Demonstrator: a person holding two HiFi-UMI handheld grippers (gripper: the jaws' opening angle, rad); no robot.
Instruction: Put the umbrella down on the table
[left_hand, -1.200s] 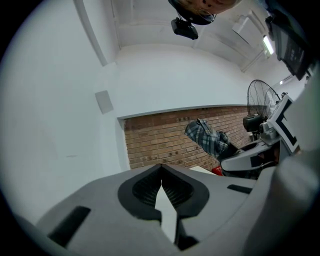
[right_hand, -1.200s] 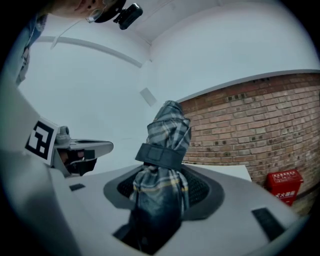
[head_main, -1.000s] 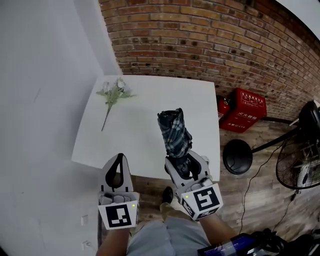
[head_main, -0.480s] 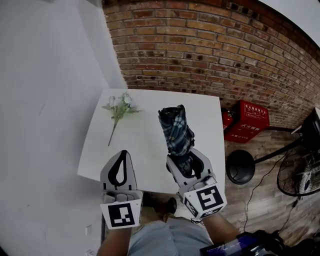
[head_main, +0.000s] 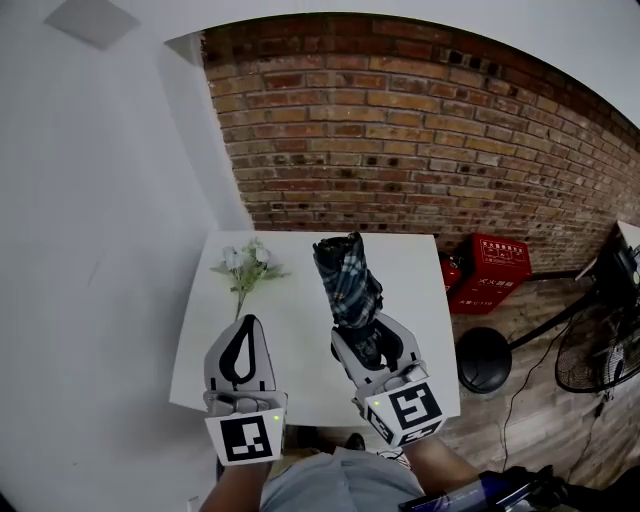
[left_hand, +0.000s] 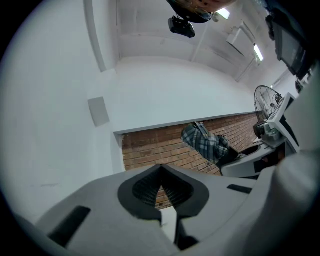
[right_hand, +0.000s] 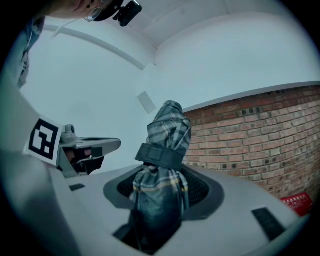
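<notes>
A folded plaid umbrella (head_main: 347, 283) in dark blue-green check, strapped shut, sticks forward out of my right gripper (head_main: 366, 338), which is shut on its lower end. In the right gripper view the umbrella (right_hand: 165, 160) fills the space between the jaws and points level at the brick wall. It hangs above the white table (head_main: 410, 300), over its right half. My left gripper (head_main: 243, 345) is shut with nothing in it, held above the table's near left part. In the left gripper view its pads (left_hand: 161, 186) meet, and the umbrella (left_hand: 207, 142) shows at the right.
A sprig of white flowers (head_main: 243, 270) lies at the table's far left. A brick wall (head_main: 400, 130) stands behind the table, a white wall to the left. Red boxes (head_main: 490, 270), a black round stand base (head_main: 483, 358) and a fan (head_main: 600, 350) are on the wooden floor at right.
Both grippers have risen and moved forward over the table, the right one carrying the umbrella. The view has tilted up, showing more wall. Neither grip has changed.
</notes>
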